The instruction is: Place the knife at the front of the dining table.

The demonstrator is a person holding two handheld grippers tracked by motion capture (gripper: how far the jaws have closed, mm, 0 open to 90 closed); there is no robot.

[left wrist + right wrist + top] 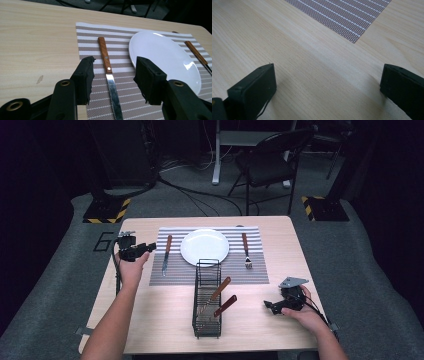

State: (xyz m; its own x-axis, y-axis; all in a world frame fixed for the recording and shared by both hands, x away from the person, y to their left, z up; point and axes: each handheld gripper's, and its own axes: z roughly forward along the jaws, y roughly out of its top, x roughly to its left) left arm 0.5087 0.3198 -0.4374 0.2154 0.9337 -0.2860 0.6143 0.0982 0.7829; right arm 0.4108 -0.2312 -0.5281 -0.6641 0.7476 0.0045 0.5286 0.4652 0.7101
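A white plate (204, 246) rests in the middle of a striped placemat (207, 270). A wood-handled knife (166, 254) lies on the mat left of the plate, and a fork (246, 250) lies to its right. My left gripper (150, 247) is open just left of the knife; in the left gripper view the knife (109, 72) runs between its spread jaws, with the plate (165, 57) beyond. My right gripper (269, 306) is open low over bare wood at the front right, near the placemat corner (352, 22). A black wire caddy (207, 300) holds two wood-handled utensils (220, 297).
The light wood table (150, 320) stands on grey carpet. A black chair (270, 162) and cables lie beyond the far edge. Bare tabletop stretches in front of the mat on both sides of the caddy.
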